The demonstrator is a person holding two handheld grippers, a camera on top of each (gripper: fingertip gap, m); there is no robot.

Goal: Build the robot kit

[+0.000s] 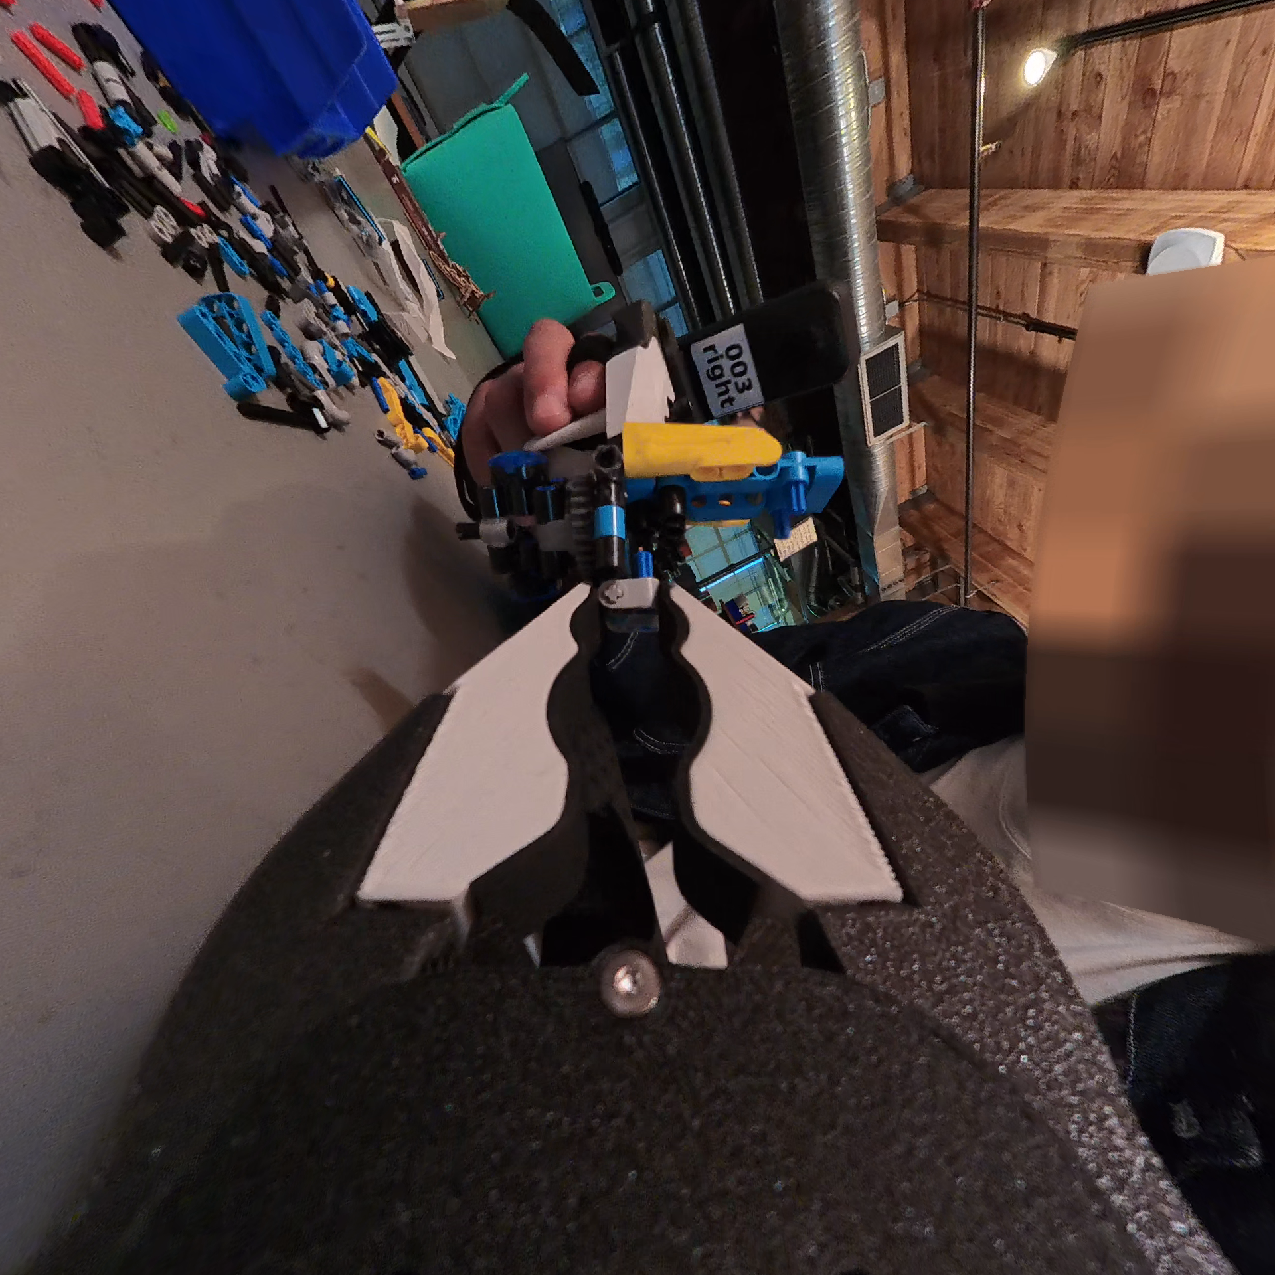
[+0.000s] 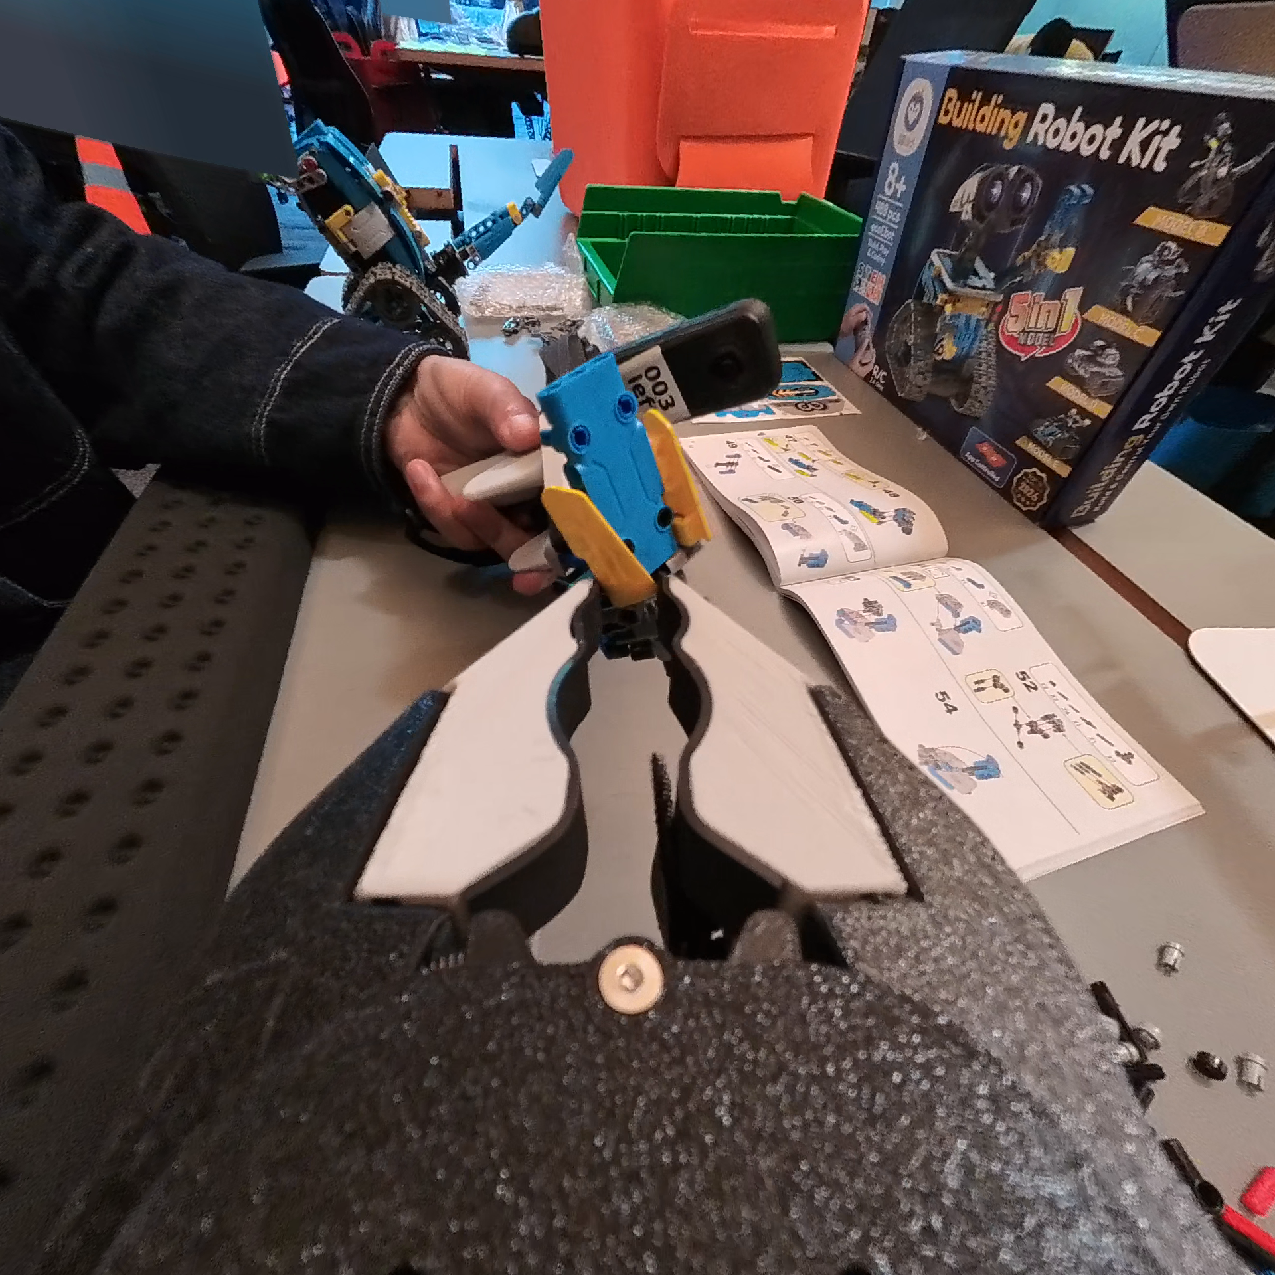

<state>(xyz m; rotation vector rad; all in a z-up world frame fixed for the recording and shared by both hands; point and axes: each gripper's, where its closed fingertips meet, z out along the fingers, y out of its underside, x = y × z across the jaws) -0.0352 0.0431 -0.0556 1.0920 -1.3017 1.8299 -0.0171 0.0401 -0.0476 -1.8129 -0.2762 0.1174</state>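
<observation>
- Our left gripper (image 1: 629, 599), with white fingers and black inner pads, pinches a small grey piece at the lower end of the blue, yellow and black plastic brick assembly (image 1: 662, 490), which is held up in the air above the table.
- Our right gripper (image 2: 626, 607) has its fingers pressed on the black and blue lower part of the same assembly, from the opposite side; both grippers hold it together.
- In the right wrist view, the assembly shows a blue panel with two yellow curved pieces at its sides.
- The grey flat table (image 2: 386, 662) is below. On it lies an open white instruction booklet (image 2: 966, 662) with small drawings, just beside the right gripper.
- Behind the booklet stands a dark printed cardboard box (image 2: 1062, 276), and near it a green plastic bin (image 2: 717, 255) and an orange plastic container (image 2: 697, 96).
- A finished blue model with tracks (image 2: 386, 248) stands at the far left of the table.
- A few small grey and black parts (image 2: 1207, 1066) lie at the right edge.
- In the left wrist view, many loose blue, black, red and yellow bricks (image 1: 276, 310) are spread on the table, near a blue bin (image 1: 269, 69) and a green roll (image 1: 503, 221).
- The room has wooden plank walls (image 1: 1131, 124), a silver metal duct (image 1: 828, 172) and a lit lamp (image 1: 1035, 67).
</observation>
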